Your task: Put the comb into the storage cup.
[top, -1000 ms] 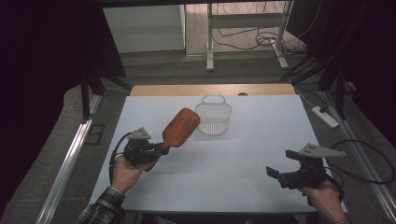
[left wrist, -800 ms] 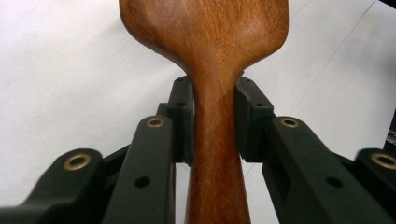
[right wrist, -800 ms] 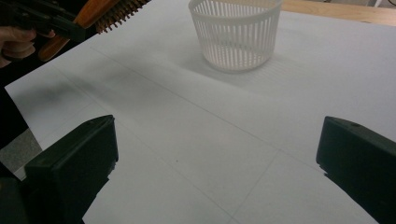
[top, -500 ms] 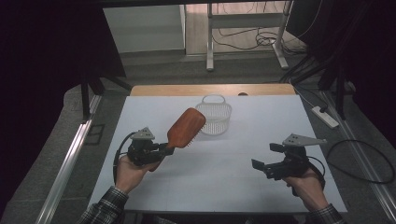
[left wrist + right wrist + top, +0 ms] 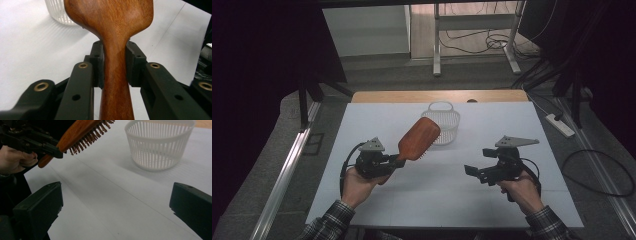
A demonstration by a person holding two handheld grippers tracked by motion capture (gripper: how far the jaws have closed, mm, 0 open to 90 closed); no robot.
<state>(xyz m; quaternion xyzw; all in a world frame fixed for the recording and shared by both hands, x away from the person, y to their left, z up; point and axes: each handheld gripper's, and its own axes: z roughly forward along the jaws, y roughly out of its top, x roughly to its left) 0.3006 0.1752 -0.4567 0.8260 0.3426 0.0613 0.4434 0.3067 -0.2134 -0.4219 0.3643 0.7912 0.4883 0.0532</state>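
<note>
Two grippers work over the white surface (image 5: pixel 532 125), and the one relation that matters is between the wooden hairbrush (image 5: pixel 419 138) and the white slatted basket (image 5: pixel 443 122) just behind its head. The left gripper (image 5: pixel 398 161) is clamped on the brush's narrow handle, as the left gripper view shows with a pad pressed to each side of the neck (image 5: pixel 115 62). The brush is held clear of the surface, its long axis rising from the near left toward the far right, bristles facing down and to the right. The basket stands upright at the far middle, right next to the brush head, so the left hand is much the nearer. The right gripper (image 5: pixel 473 171), jaws wide apart and empty, points left toward the brush from the near right.
</note>
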